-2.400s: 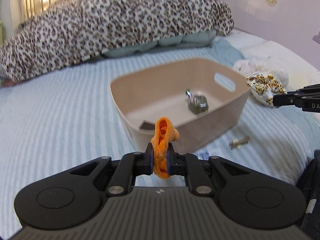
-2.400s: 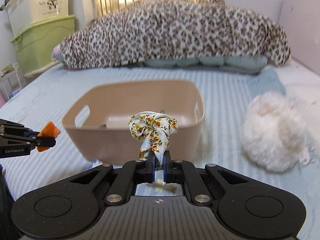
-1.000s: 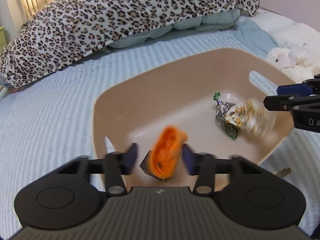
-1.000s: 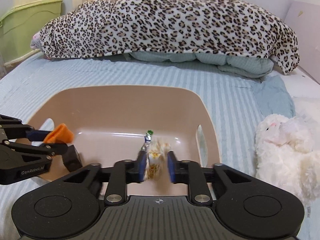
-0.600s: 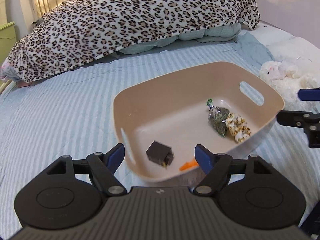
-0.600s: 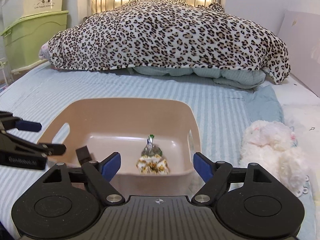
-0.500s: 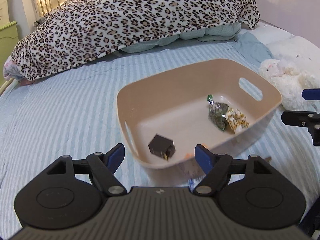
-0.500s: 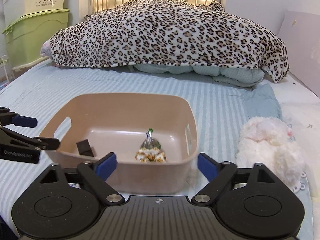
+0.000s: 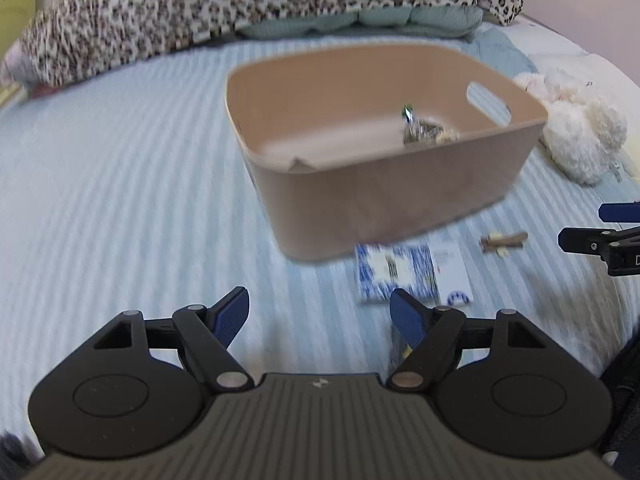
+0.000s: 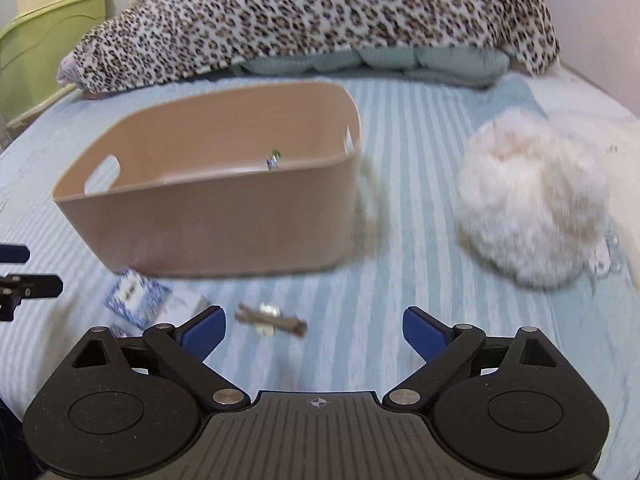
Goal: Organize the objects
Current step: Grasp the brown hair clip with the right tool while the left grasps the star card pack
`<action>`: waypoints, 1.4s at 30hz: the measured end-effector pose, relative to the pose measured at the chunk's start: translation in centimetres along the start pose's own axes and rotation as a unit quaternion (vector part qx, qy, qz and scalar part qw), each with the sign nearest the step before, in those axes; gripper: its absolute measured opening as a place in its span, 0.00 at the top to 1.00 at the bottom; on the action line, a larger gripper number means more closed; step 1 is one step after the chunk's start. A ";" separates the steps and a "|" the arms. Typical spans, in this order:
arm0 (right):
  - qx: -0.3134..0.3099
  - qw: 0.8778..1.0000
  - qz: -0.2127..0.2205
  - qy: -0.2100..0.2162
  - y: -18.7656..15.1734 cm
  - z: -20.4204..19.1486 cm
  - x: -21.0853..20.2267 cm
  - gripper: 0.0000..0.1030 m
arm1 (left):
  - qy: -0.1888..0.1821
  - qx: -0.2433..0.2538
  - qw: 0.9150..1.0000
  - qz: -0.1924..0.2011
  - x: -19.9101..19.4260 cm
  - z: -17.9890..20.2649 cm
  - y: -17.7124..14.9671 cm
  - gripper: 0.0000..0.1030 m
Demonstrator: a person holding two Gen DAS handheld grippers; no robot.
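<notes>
Bin [image 9: 400, 208] sits beyond both grippers' wide-spread, empty jaws.

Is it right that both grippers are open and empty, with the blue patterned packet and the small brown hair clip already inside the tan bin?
Not quite. Both the left gripper and right gripper are open and empty, but the blue patterned packet and the small brown hair clip lie on the bed in front of the tan bin, not inside it. The right wrist view shows this.
</notes>
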State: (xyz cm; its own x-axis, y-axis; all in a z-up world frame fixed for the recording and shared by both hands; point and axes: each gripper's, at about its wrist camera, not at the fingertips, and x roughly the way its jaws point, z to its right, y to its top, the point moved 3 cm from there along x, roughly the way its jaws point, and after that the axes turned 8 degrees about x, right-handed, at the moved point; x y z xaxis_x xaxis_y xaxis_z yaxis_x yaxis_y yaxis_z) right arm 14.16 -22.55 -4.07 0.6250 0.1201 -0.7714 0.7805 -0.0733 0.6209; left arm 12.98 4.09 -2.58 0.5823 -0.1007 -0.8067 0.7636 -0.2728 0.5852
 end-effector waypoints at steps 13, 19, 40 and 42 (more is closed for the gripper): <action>0.021 0.998 -0.051 -0.018 -2.6 1.7 2.8 0.00 | -0.041 -0.020 0.998 -0.038 3.1 1.9 -2.2 0.24; 0.014 0.998 -0.063 -0.021 -3.3 1.6 3.7 0.00 | -0.052 -0.020 0.998 -0.024 2.5 2.6 -1.7 0.24; -0.016 1.000 -0.024 -0.007 -3.5 -2.2 7.1 0.00 | -0.030 0.005 0.998 -0.053 5.9 2.3 -1.4 0.52; -0.015 1.000 -0.022 -0.010 -3.4 -2.7 7.8 0.01 | -0.030 0.001 0.998 -0.052 6.0 1.8 -1.1 0.59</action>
State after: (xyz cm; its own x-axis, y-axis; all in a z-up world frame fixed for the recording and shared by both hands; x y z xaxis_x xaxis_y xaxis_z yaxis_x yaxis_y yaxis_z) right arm 16.31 -18.65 -11.79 0.5898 0.1026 -0.8010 0.8070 -0.0377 0.5894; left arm 15.12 2.11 -8.17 0.4823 -0.1289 -0.8665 0.8183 -0.2866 0.4982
